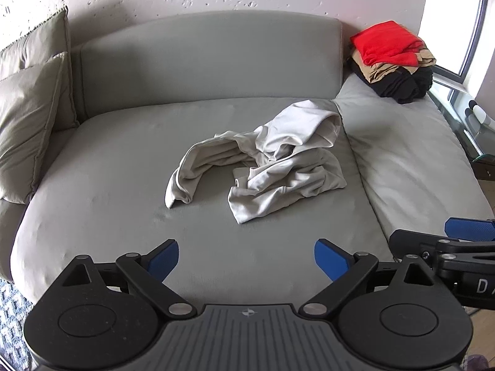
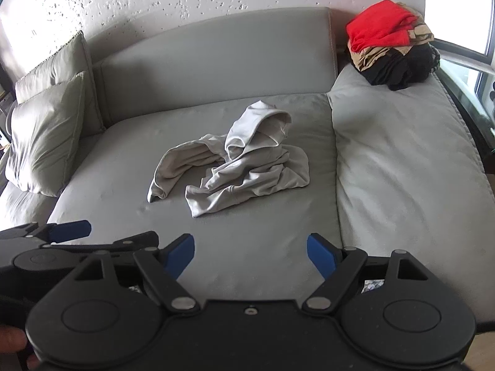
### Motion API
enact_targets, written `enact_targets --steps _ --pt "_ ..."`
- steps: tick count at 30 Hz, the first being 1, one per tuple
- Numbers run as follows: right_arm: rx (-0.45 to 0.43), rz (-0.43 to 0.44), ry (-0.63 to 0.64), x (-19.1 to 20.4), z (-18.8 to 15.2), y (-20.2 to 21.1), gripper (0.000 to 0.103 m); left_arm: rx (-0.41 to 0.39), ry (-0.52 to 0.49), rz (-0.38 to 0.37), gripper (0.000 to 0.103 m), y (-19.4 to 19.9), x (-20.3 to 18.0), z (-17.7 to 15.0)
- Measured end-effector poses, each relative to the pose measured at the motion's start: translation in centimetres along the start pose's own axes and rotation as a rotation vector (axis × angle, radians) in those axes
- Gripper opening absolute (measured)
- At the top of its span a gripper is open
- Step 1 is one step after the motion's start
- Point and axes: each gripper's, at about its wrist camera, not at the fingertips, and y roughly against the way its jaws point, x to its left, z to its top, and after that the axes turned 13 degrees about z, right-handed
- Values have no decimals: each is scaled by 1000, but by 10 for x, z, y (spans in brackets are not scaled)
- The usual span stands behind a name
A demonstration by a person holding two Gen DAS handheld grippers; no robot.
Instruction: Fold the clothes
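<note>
Both grippers hang side by side over the near edge of the sofa (image 1: 117, 160), pointing at the work. The left gripper (image 1: 246, 258) has its blue pads spread wide, nothing between them. The right gripper (image 2: 250, 255) matches it: jaws released, empty.

The hoodie (image 1: 263, 160), pale grey, lies in a rumpled heap mid-seat, well ahead of both tools. Its hood stands up at the far side, one sleeve loops out to the left, and the hem trails toward the near edge. No flat panels, no neat creases: this one is unfolded as it lies.

Far right, on the chaise cushion by the window, sits a pile (image 1: 394, 61): red on top, tan under it, black at the bottom. Whether those are folded or waiting, the views don't settle; they look loosely bundled.

Pillows (image 1: 27, 117) lean at the far left, clear of the working area.

The open jaws and the squared-up stance suggest a two-handed pickup is likely, each gripper taking an edge so the hoodie can be spread flat.
</note>
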Motion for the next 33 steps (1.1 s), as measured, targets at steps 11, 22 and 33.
enact_targets --steps 11,22,33 --pt "-12 -5 -9 -4 -3 -9 80 12 -8 -3 92 -11 1 0" --pt "4 -7 -21 -6 -1 -10 81 21 -15 11 92 -11 -2 0" --pt "3 -7 -26 -7 -5 -11 81 23 -16 12 91 -10 -1 -1"
